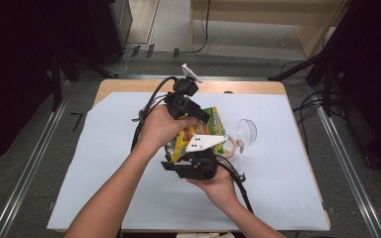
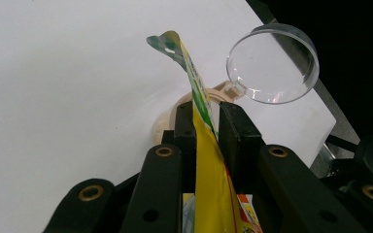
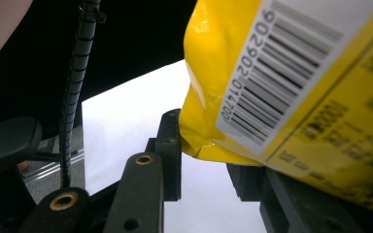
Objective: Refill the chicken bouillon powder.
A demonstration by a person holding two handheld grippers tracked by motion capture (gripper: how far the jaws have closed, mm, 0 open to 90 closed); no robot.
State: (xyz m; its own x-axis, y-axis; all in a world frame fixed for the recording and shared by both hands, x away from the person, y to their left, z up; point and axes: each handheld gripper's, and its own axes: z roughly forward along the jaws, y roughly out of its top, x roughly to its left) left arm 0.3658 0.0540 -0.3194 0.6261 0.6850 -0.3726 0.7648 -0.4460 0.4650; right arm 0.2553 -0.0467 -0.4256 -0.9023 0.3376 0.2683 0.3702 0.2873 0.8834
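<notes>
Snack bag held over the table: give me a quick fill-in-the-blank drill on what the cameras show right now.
1. The left gripper is shut on the bag's thin ____ edge.
2. The snack bag is mostly ____ in colour.
3. The white label on the bag, seen in the right gripper view, carries a ____.
4. The clear cup lies on its ____.

Missing words: sealed; yellow; barcode; side

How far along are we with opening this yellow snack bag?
Done: both grippers have the yellow bag lifted off the table. In hand: the left gripper pinches its top seal, and the right gripper holds the barcode end. Left: the seal looks unopened, and the clear bowl lies tipped on its side, empty.
</notes>
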